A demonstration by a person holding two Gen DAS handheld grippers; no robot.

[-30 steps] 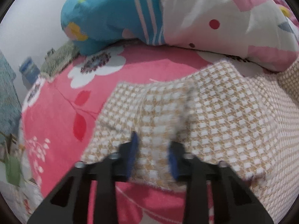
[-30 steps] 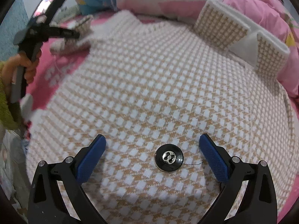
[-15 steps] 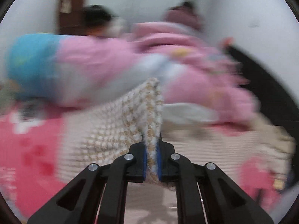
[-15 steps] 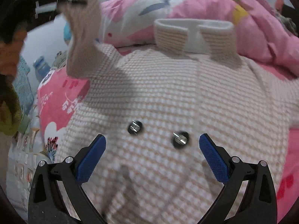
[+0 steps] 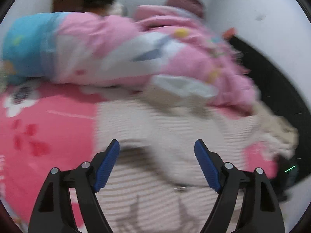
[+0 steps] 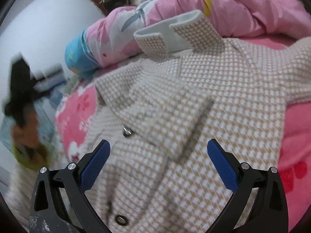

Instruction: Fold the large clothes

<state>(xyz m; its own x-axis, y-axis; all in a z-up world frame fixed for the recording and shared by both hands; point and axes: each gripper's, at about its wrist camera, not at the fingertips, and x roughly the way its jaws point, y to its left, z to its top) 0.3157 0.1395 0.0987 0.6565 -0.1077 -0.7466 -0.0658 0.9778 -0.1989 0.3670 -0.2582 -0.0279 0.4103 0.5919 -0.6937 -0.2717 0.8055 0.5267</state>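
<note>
A beige-and-white houndstooth coat (image 6: pixel 229 101) lies spread on the pink bedsheet (image 6: pixel 77 114), its collar (image 6: pixel 186 33) propped against the quilt. One sleeve (image 6: pixel 165 106) lies folded across the coat's front, beside a dark button (image 6: pixel 126 131). My right gripper (image 6: pixel 159 142) hovers open over the coat front, holding nothing. In the left wrist view the coat (image 5: pixel 175 128) is blurred by motion. My left gripper (image 5: pixel 157 142) hangs above it with its jaws opening and no cloth between the pads. That left gripper also shows as a black blur (image 6: pixel 19 89) at the left edge of the right wrist view.
A bulky pink quilt (image 5: pixel 116 48) with a blue end (image 5: pixel 23 44) runs along the far side of the bed. A person's dark hair (image 6: pixel 118 0) shows beyond it. A dark bed edge (image 5: pixel 281 97) curves on the right. White walls stand behind.
My left gripper lifted the sleeve, swung it over the coat and let it go, its jaws now wide. My right gripper stayed open while its view pulled back and tilted.
</note>
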